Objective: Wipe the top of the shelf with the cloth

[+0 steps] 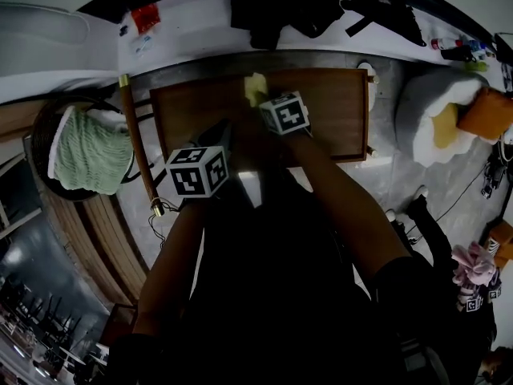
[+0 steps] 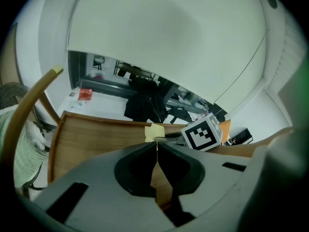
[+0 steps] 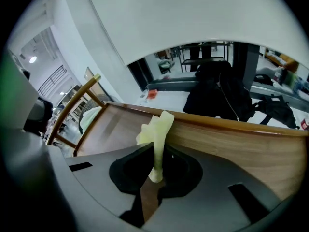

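Note:
The shelf's brown wooden top [image 1: 329, 107] lies in front of me, with a raised rim along its far edge [image 3: 231, 129]. My right gripper [image 1: 260, 104] is shut on a pale yellow cloth [image 3: 156, 127]. The cloth sticks up from between the jaws, over the back middle of the top [image 1: 255, 88]. My left gripper [image 1: 223, 133] hovers just left of it, nearer to me. Its jaws are shut with nothing between them [image 2: 157, 148]. In the left gripper view the cloth [image 2: 153, 131] and the right gripper's marker cube [image 2: 203, 133] show just ahead, over the wood [image 2: 91, 139].
A wooden chair [image 1: 138, 147] with a green knitted cloth [image 1: 88, 152] stands left of the shelf. Behind it a white table [image 1: 192, 22] holds black bags [image 1: 280, 8] and a red packet [image 1: 146, 16]. A white cushion [image 1: 437, 119] lies on the floor at right.

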Demonstrator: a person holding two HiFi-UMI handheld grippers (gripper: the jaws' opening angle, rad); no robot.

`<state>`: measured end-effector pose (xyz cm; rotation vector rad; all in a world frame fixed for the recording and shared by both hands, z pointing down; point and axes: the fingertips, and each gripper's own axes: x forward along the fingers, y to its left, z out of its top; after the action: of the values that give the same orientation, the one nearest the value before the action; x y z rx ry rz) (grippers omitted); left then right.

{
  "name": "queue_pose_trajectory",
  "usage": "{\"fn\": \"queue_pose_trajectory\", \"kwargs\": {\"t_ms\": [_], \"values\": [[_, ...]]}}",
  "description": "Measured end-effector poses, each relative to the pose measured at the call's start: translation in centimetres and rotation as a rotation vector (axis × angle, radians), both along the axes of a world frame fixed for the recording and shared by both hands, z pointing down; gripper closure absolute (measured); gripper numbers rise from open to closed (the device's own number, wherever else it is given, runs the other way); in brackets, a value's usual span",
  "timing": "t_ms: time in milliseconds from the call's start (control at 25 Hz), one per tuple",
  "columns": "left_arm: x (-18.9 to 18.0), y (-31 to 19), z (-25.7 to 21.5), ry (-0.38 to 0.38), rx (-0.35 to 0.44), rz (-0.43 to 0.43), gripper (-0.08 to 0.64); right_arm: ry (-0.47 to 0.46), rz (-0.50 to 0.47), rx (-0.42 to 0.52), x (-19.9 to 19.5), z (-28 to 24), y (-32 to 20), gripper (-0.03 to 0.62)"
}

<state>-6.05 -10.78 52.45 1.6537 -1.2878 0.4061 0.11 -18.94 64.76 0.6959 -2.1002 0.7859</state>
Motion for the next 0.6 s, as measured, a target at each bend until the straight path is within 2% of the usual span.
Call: {"fn": "queue_pose_trajectory", "kwargs": {"t_ms": [120,240,400,600], "values": [[2.3,-0.6,0.3,-0.001,-0.006,0.028,0.549,0.028,0.042,0.008,3.6,0.1,-1.5,0.551],[4.2,-1.4,0.4,-0.002,-0.008,0.050,0.549,0.019,0.077,-0.002,6.4,0.5,-2.9,0.551],[5.9,-2.3,0.3,-0.012,-0.012,0.076,0.549,0.013,0.047,-0.007,8.7,0.7,-3.7,0.551],[6.8,-2.7,0.0,-0.022,-0.014,0.085,0.549,0.038,0.082,-0.013,12.7,1.3,-4.6,0.551]]}}
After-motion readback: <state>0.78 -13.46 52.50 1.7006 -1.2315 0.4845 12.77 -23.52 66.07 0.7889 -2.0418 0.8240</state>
